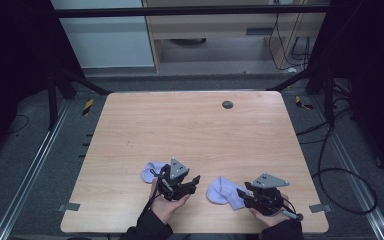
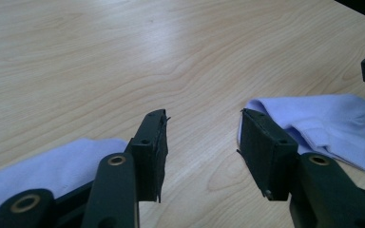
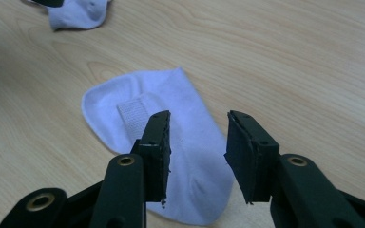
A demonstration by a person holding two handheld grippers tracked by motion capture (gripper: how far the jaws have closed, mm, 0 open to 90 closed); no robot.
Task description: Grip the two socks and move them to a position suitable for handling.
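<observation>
Both sets of fingers stand apart, pressing on nothing. I hold the left gripper (image 1: 192,182) and right gripper (image 1: 245,195) low over a pale wooden table (image 1: 190,130) with a dark round plug (image 1: 227,104) near its far edge; grey floor, black frame legs and cables surround it. Left sock (image 1: 152,171) lies behind and beside my left fingers (image 2: 152,152), bare wood between them. Right sock (image 3: 171,142) lies flat under my right fingers (image 3: 157,147), its cuff end below the gap, untouched.
</observation>
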